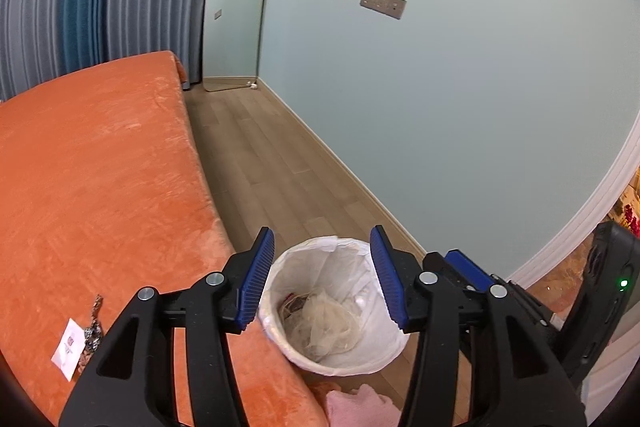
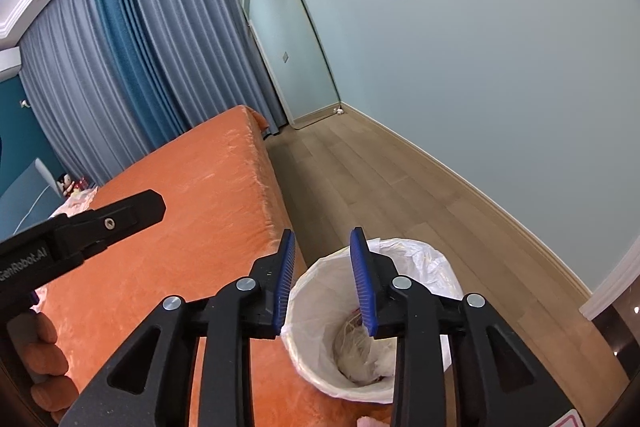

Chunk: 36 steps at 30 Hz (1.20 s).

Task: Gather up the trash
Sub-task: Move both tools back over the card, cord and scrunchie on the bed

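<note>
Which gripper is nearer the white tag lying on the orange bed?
Left. The left gripper hangs over the bin beside the white tag; the right gripper sits farther right.

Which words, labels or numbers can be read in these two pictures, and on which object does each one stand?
"GenRobot.AI": white print on the black body of the left gripper, seen in the right wrist view; its first letter is cut by the picture's edge.
White paper tag on the orange bed cover: it carries print, too small to read.
Wall switch panel: marks too small to read.
Nothing else readable.
</note>
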Each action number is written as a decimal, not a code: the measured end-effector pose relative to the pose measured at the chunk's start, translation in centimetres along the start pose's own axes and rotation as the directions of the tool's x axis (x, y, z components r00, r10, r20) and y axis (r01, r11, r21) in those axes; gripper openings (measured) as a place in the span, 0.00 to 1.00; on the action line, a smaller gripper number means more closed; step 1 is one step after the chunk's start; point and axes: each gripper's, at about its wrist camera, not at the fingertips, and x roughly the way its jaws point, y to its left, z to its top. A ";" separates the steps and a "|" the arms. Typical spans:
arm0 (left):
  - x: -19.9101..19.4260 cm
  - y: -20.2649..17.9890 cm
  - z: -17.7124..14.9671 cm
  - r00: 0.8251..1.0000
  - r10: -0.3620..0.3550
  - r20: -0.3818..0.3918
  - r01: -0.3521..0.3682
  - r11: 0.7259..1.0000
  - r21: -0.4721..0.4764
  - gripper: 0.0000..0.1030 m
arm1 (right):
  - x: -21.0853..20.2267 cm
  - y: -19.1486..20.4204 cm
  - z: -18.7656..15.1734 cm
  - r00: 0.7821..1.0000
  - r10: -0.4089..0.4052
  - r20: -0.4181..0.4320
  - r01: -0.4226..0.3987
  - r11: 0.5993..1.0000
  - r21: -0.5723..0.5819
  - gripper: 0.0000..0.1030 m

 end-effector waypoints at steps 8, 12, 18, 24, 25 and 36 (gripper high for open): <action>-2.1 3.2 -1.1 0.999 0.050 0.016 -0.049 0.998 -0.049 0.46 | -0.5 3.0 -0.9 1.000 0.024 -0.010 -0.025 0.998 -0.060 0.37; -3.0 4.8 -1.3 0.997 0.080 0.021 -0.078 0.994 -0.076 0.46 | -0.2 4.8 -1.4 0.999 0.043 -0.026 -0.045 0.995 -0.087 0.43; -4.3 7.8 -1.9 0.992 0.122 0.023 -0.118 0.984 -0.130 0.46 | 0.2 7.4 -2.2 0.996 0.076 -0.049 -0.081 0.989 -0.123 0.43; -5.5 10.3 -2.6 0.988 0.154 0.022 -0.148 0.974 -0.173 0.46 | 0.5 10.0 -3.4 0.992 0.104 -0.078 -0.115 0.981 -0.154 0.43; -5.7 10.8 -2.8 0.987 0.160 0.021 -0.154 0.971 -0.181 0.46 | 0.6 10.5 -3.6 0.991 0.108 -0.083 -0.120 0.980 -0.160 0.43; -6.9 15.3 -4.9 0.979 0.205 -0.008 -0.199 0.944 -0.264 0.46 | 1.2 14.4 -5.5 0.983 0.131 -0.127 -0.157 0.964 -0.215 0.44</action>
